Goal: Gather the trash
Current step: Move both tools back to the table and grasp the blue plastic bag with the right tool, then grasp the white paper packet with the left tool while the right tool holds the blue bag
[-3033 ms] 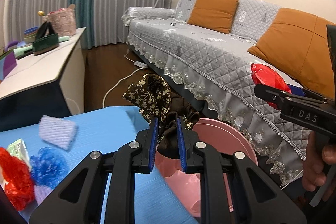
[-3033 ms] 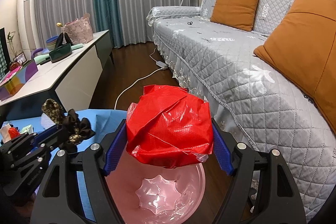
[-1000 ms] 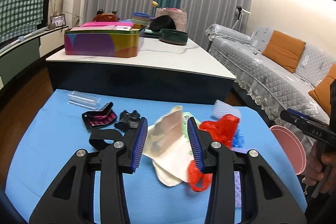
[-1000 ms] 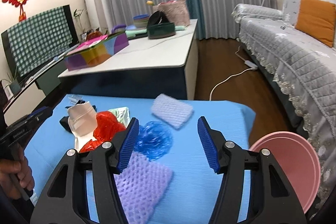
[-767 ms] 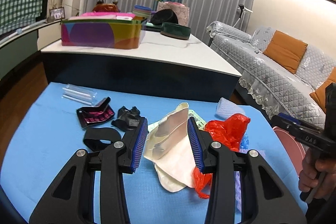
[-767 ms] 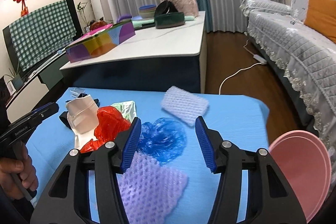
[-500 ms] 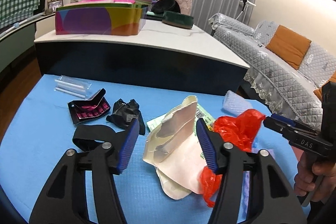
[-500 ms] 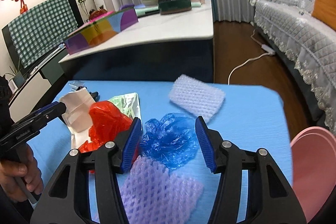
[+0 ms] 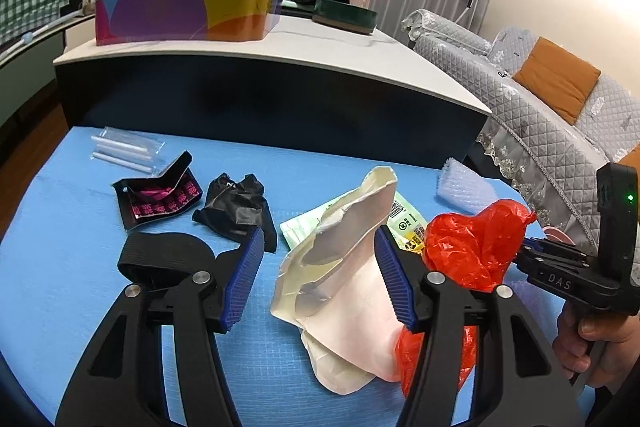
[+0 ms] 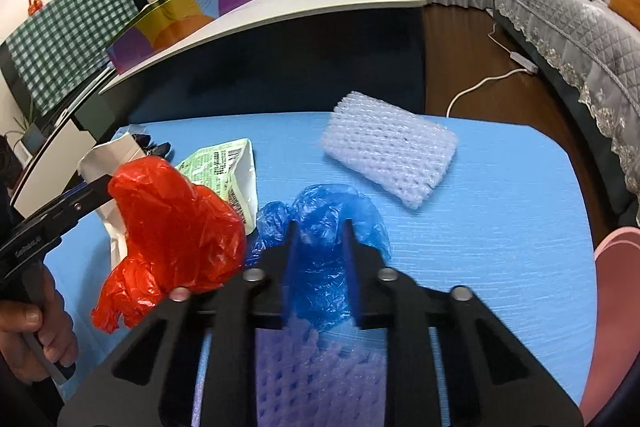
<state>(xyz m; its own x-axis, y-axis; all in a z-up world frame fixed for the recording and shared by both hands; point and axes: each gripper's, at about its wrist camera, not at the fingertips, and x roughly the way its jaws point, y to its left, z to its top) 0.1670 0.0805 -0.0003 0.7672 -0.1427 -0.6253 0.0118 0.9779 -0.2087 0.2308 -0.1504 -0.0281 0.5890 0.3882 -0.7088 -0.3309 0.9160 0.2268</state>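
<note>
My left gripper [image 9: 318,233] stands open over the blue table [image 9: 60,267], its jaws on either side of a cream paper bag [image 9: 340,267]; the left pad is clear of it. A red plastic bag [image 9: 472,247] lies just right of that bag, and a green wrapper [image 9: 404,219] behind it. My right gripper [image 10: 319,227] is closing on a crumpled blue plastic bag [image 10: 332,211], which fills the gap between its pads. A purple foam net [image 10: 312,379] lies under the right gripper's fingers.
A white foam net [image 10: 388,155] lies farther back. A black wrapper [image 9: 236,211], a black-and-pink packet [image 9: 160,199], a black strap [image 9: 164,255] and a clear tube pack [image 9: 124,151] lie at the left. The pink bin [image 10: 616,307] stands off the table's right edge. A cabinet [image 9: 280,43] stands behind.
Both grippers moved from the pink bin to the table and came down over the trash. The left jaws widened around the cream bag. The right jaws closed on the blue plastic bag.
</note>
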